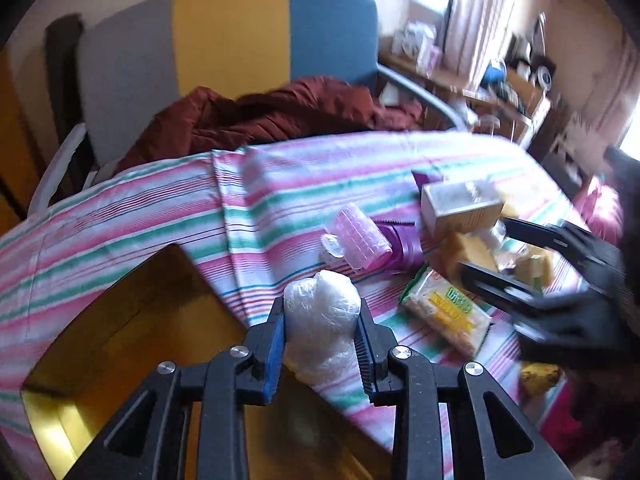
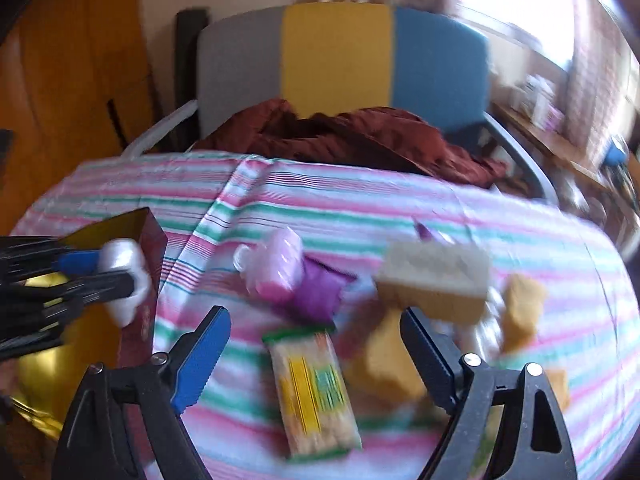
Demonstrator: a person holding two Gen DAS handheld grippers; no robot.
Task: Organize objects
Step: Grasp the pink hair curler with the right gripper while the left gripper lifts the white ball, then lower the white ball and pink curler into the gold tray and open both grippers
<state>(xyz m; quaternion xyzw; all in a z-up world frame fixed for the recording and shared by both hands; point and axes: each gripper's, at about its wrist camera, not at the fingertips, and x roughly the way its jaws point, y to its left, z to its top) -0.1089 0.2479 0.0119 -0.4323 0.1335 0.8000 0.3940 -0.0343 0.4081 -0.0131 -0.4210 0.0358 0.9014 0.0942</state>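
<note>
Left gripper (image 1: 322,334) clamped on a white plastic-wrapped bundle (image 1: 320,320), crinkly and lumpy, held over the rim of a gold-lined box (image 1: 120,320) (dark red outside). Right gripper (image 2: 316,360) spread wide, nothing between its pads, above a yellow-green snack packet (image 2: 312,392). Nearby on the striped cloth (image 1: 160,208): pink ribbed roller (image 1: 362,240), purple wrapper (image 2: 320,292), tan carton (image 1: 460,204), yellow sponges (image 2: 520,312). Blur softens detail.

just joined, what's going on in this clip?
A person is tidying snacks off a striped tablecloth with a claw in each hand. The left claw is shut on a white plastic-wrapped bundle, held by the open gold-lined box. The right claw is open above a yellow-and-green cracker packet and some wrapped cakes, holding nothing.
</note>
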